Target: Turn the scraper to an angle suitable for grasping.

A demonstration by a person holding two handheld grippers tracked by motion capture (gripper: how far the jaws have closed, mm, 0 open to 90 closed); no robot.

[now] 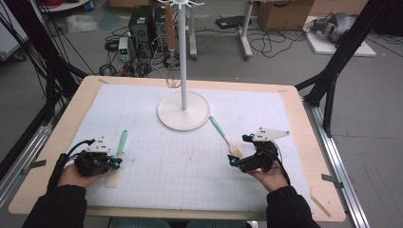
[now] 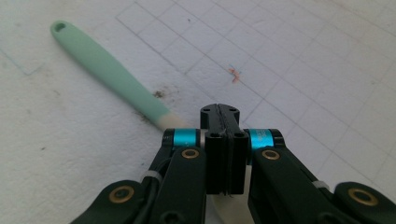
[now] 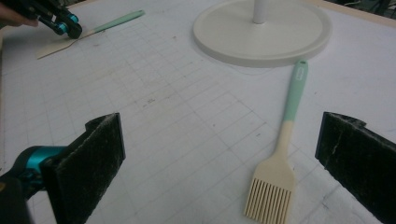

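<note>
A spatula with a mint-green handle (image 2: 107, 74) and a cream blade (image 1: 113, 178) lies at the mat's left. My left gripper (image 2: 219, 112) hovers over the spot where its handle meets the blade, jaws shut with nothing between them; it is also in the high view (image 1: 115, 162). A pastry brush (image 3: 282, 163) with a green handle and cream bristles lies at the right, also in the high view (image 1: 227, 140). My right gripper (image 3: 223, 123) stands open just behind the brush, its pads wide on either side of the bristle end, not touching it.
A white stand's round base (image 1: 183, 114) sits at the back centre of the gridded mat (image 1: 190, 161), its pole rising to hooks where a whisk (image 1: 171, 52) hangs. Cables, boxes and computer cases lie on the floor beyond the table.
</note>
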